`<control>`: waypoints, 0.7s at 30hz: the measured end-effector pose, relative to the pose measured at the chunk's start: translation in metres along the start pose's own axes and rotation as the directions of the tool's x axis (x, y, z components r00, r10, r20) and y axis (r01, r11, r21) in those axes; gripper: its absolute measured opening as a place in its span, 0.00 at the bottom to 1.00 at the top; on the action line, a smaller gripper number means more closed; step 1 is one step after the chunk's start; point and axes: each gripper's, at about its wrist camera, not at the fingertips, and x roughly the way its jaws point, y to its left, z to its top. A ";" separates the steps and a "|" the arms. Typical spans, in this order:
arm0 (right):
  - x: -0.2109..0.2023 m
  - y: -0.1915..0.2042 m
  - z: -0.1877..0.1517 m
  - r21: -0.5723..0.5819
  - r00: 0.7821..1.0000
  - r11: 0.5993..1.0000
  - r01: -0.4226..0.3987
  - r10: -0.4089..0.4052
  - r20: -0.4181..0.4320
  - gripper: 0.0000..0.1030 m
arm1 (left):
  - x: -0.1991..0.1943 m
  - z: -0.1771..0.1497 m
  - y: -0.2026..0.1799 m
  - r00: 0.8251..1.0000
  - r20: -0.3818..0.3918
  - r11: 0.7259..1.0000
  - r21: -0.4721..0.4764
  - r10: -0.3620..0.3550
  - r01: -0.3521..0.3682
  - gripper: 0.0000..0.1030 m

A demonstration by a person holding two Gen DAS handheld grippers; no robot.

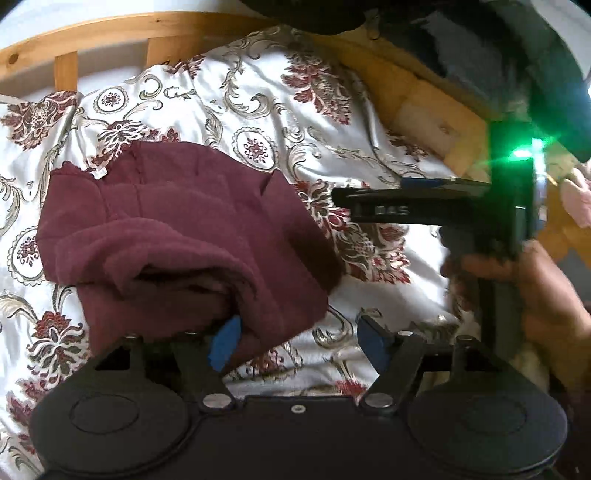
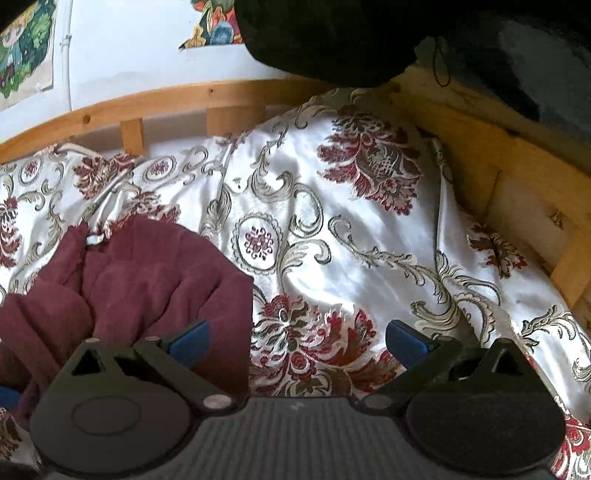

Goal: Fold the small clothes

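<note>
A maroon garment lies folded and bunched on the floral bedspread, left of centre in the left wrist view. My left gripper stands open just in front of it. Its left blue pad is against the garment's near right corner and the right pad is over bare bedspread. A hand holds my right gripper side-on at the right, pointing left toward the garment. In the right wrist view the garment fills the lower left. My right gripper is open, with nothing clamped.
A wooden bed frame runs along the back and right side. Dark clothing hangs at the top. Posters are on the white wall. A pink item shows at the right edge.
</note>
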 end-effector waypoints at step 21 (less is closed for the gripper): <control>-0.032 0.086 -0.003 -0.136 0.880 0.914 -0.383 0.405 0.248 1.00 | -0.053 -0.065 0.136 0.973 0.020 0.853 -0.486 0.229 -0.191 0.99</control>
